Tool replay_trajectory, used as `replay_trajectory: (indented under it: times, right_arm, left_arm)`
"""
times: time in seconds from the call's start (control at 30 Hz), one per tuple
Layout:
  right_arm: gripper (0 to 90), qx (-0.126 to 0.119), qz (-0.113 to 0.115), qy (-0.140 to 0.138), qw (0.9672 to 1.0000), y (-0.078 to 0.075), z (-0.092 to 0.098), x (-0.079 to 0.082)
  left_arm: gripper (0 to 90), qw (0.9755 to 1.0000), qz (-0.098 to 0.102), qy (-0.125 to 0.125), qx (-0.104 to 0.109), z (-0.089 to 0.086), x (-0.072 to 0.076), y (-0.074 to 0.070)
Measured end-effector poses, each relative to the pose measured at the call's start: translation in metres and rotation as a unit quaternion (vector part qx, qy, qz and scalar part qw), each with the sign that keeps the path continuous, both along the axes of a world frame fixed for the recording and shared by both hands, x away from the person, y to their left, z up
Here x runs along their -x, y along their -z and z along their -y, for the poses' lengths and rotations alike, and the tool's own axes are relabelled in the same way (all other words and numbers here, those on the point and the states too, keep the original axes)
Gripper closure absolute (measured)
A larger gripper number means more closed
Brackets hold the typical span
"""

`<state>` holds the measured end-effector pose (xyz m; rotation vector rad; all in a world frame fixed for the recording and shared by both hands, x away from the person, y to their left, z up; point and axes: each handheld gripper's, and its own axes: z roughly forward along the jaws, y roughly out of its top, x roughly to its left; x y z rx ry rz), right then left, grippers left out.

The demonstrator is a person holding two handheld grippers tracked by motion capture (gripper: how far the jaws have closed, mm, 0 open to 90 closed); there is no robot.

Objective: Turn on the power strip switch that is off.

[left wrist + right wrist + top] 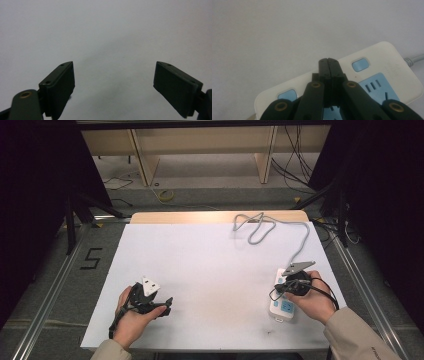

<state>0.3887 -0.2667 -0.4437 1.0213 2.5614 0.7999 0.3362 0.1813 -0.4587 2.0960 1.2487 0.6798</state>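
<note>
Far left: left gripper point(166, 306) low over bare white tabletop point(215, 270), near the front edge, fingers point(61, 86) spread wide with nothing between them. Plain white surface ahead of it in the left gripper view, so basically idling.

Middle: just empty white sheet.

Right side: white power strip point(281, 307) lying flat near the right edge of the tabletop, grey cord point(260, 227) snaking off toward the back in loose loops. Right gripper point(329, 65) parked right over the strip, fingers pressed together, pinching nothing, tips above the strip's top face between two sockets. Touching or just above it? Can't tell.

Possible trouble: closed tips poking down could shove the strip sideways, probably right off that near edge since it sits so close. Looped cord could also snag or drag the strip back if moved.

Strip itself: cream-white shell, rounded corners, pale blue socket panels point(378, 86), small blue square buttons point(360, 64). Looks smooth and slippery.
</note>
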Motion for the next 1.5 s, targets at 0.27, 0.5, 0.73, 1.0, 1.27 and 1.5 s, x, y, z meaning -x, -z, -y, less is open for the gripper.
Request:
replay_trajectory:
  times: [0.27,0.5,0.73,1.0,1.27,1.5]
  right_arm:
    - [90.0,0.003,-0.006,0.002,1.0,0.0005,-0.0006,-0.0011]
    - [90.0,0.003,-0.007,0.005,1.0,0.0007,-0.0012,-0.0008]
    - [90.0,-0.002,-0.011,0.009,0.9999,0.0012,-0.0008,-0.0011]
    - [90.0,-0.003,-0.012,0.015,0.9998,0.0016,-0.0012,-0.0007]
    - [90.0,0.003,-0.012,0.02,0.9997,0.0014,-0.0027,-0.0001]
    - [90.0,0.001,-0.015,0.024,0.9996,0.0024,-0.0033,-0.0004]
  left_arm:
    - [16.8,1.0,0.0,0.001,-0.001,0.0003,0.0001,0.0]
    - [16.8,1.0,-0.001,0.002,-0.003,0.0008,0.0,-0.0001]
    - [16.8,1.0,-0.001,0.003,-0.002,0.0018,-0.0003,0.0005]
    - [16.8,1.0,0.0,0.004,-0.003,0.0029,-0.0004,0.0007]
    - [16.8,1.0,-0.001,0.004,-0.004,0.0034,-0.0003,0.0006]
    - [16.8,1.0,-0.001,0.004,-0.004,0.0036,-0.0002,0.0007]
